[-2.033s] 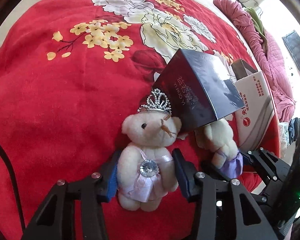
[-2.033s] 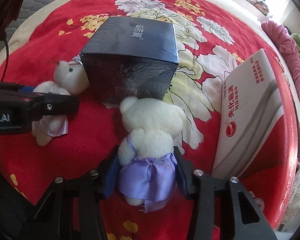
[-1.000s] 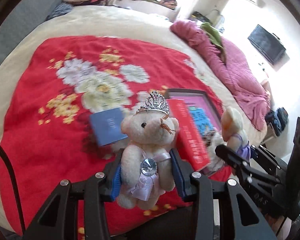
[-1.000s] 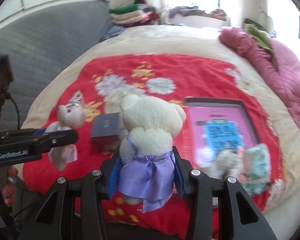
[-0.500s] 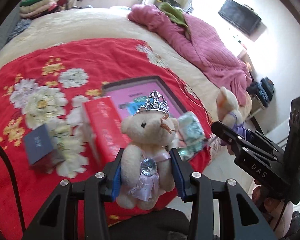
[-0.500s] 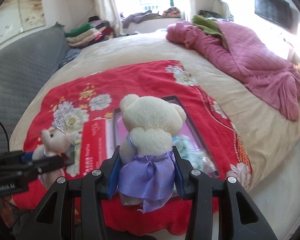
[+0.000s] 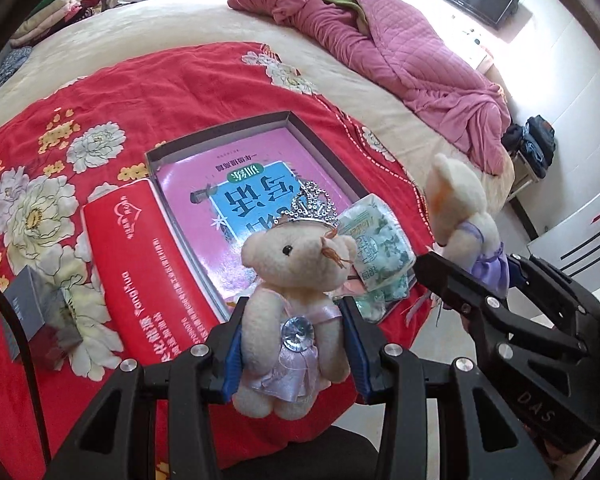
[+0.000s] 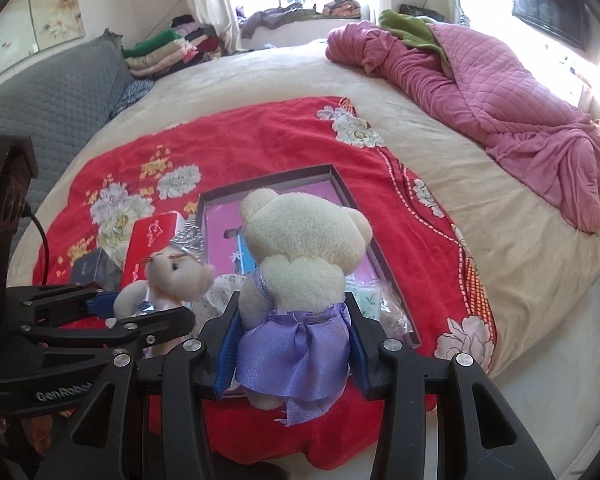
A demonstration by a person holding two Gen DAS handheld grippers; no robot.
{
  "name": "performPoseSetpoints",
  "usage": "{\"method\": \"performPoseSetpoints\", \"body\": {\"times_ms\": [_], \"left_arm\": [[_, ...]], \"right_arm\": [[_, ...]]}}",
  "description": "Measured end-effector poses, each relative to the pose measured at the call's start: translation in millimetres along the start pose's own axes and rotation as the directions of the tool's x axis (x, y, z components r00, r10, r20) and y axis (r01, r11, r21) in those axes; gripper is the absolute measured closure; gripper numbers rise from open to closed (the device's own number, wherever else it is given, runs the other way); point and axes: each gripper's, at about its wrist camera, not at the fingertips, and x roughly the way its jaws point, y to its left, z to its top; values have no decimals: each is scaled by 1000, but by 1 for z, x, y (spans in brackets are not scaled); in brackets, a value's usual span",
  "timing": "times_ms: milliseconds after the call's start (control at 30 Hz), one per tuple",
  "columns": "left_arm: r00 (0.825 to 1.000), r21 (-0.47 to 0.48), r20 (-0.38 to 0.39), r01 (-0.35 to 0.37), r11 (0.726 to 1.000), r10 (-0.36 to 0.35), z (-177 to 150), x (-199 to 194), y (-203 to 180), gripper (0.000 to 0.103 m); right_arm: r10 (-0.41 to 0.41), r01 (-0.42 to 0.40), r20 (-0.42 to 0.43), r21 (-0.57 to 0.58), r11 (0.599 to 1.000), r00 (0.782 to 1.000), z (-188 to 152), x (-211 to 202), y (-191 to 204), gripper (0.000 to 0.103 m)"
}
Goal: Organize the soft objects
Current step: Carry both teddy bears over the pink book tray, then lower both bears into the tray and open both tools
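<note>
A cream bear with a silver crown and pink dress (image 7: 296,256) hangs upright in my left gripper (image 7: 294,312), whose blue pads press on its body. A second cream bear in a purple dress (image 8: 300,240), seen from behind, is gripped at the waist by my right gripper (image 8: 292,312). Both are held above the near end of a shallow dark box (image 7: 220,128) with a pink book in it, on the red flowered blanket (image 7: 100,92). The purple-dress bear (image 7: 460,208) and right gripper (image 7: 472,276) appear at the right of the left wrist view. The crowned bear (image 8: 176,276) shows left of the right wrist view.
A green-and-white packet (image 7: 380,248) lies in the box's near corner. A long red carton (image 7: 140,264) lies beside the box, a small dark box (image 7: 28,312) further left. A pink quilt (image 8: 500,92) is heaped on the bed's far right. The bed's edge is close below both grippers.
Both grippers have carried their bears to the right across the red blanket, from beside the small dark box to over the shallow box's near end. Both grips are unchanged.
</note>
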Motion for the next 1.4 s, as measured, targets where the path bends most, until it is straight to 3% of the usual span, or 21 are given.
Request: {"method": "performPoseSetpoints", "body": {"times_ms": [233,433,667,933,1167,1400], "left_arm": [[1000,-9,-23,-5,1000,4,6,20,6,59],[999,-21,-40,-12,1000,11,13,33,13,59],[998,-46,-67,-21,999,18,20,47,23,58],[994,-44,-96,-50,998,46,26,59,22,55],[994,-46,-96,-51,998,46,28,58,22,49],[994,-51,-104,-45,998,40,26,58,24,49]], "right_arm": [[41,-40,-43,23,999,998,11,20,-8,56],[-8,-1,-117,-75,997,993,7,46,-2,55],[-45,26,-176,-113,993,983,-4,77,-4,54],[-90,57,-156,-202,978,984,-9,93,8,48],[-121,86,-121,-258,962,985,-10,85,17,34],[-133,104,-99,-254,962,986,-11,73,15,33]]}}
